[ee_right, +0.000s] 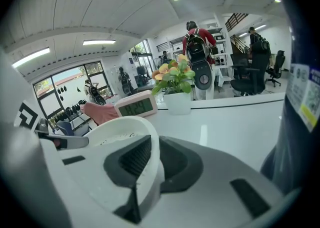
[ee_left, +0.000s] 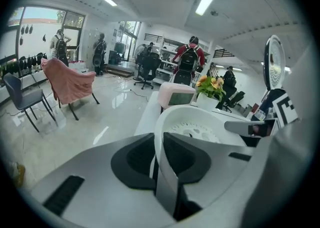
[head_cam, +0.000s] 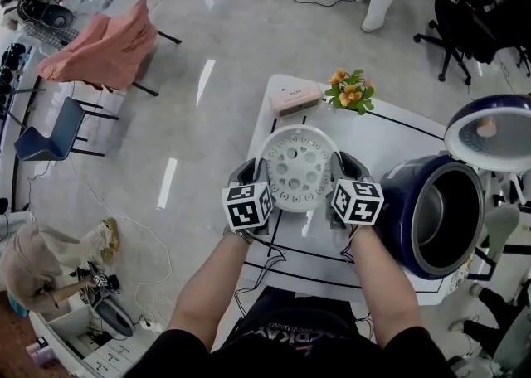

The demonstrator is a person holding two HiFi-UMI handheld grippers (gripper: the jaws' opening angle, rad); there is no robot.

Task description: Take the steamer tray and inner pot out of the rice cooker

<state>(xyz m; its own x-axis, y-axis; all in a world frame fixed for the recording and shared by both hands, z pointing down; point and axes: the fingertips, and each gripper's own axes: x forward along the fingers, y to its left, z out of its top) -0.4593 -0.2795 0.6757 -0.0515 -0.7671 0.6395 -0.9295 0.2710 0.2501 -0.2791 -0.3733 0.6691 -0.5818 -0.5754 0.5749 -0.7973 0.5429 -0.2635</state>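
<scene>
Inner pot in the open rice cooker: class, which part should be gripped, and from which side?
On the inner pot, grip the thin top rim, coming from above, probably at opposite sides away from the raised lid. The rice cooker body encloses its wall, so only the upward-facing rim and the inside are exposed.

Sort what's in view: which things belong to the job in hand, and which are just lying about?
Job:
- steamer tray, clamped at its rim by left gripper and right gripper
- rice cooker, lid open
- inner pot, inside the cooker

Lying about:
- pink clock
- potted flowers
- chair with pink cloth, on the floor beyond
</scene>
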